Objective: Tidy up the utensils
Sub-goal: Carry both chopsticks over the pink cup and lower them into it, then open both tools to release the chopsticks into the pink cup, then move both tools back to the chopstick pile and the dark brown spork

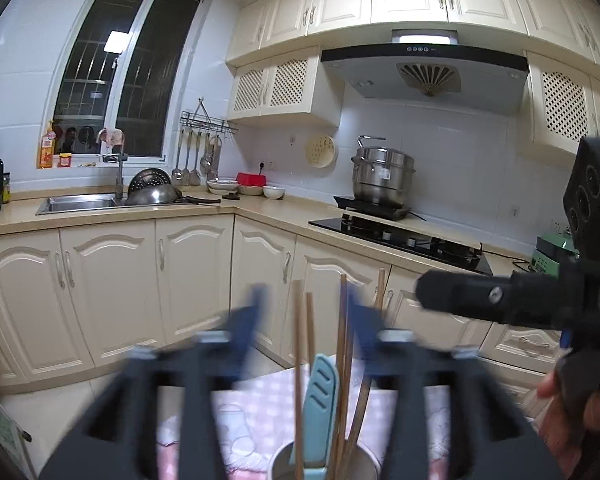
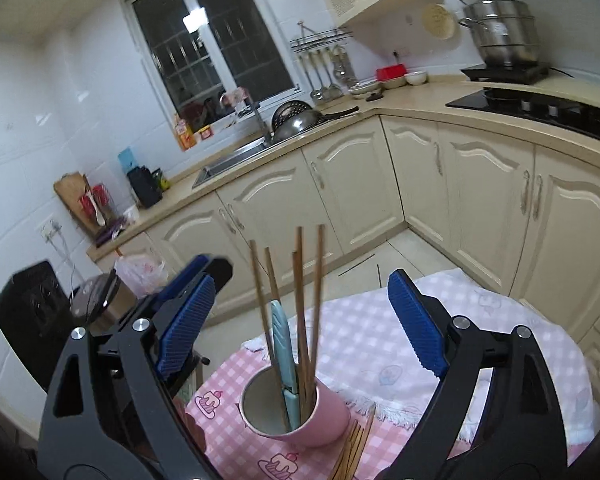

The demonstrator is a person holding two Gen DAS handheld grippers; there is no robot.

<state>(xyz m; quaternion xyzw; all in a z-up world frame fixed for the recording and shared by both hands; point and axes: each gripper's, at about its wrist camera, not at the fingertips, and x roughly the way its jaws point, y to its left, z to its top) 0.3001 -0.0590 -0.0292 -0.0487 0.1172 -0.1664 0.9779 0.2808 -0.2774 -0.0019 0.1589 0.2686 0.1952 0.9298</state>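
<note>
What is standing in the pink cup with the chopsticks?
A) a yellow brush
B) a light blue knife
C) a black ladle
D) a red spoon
B: a light blue knife stands upright in the pink cup among the wooden chopsticks.

Pink cup (image 2: 296,412) upright on checked cloth — wooden chopsticks (image 2: 300,312) and a pale-blue utensil (image 2: 285,360) standing inside.

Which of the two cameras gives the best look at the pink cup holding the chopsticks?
The right wrist view: the pink ceramic cup shows whole and sharp, rim and wall, on the checked cloth. The left wrist view catches only its rim at the bottom edge, between blurred fingers.
</note>
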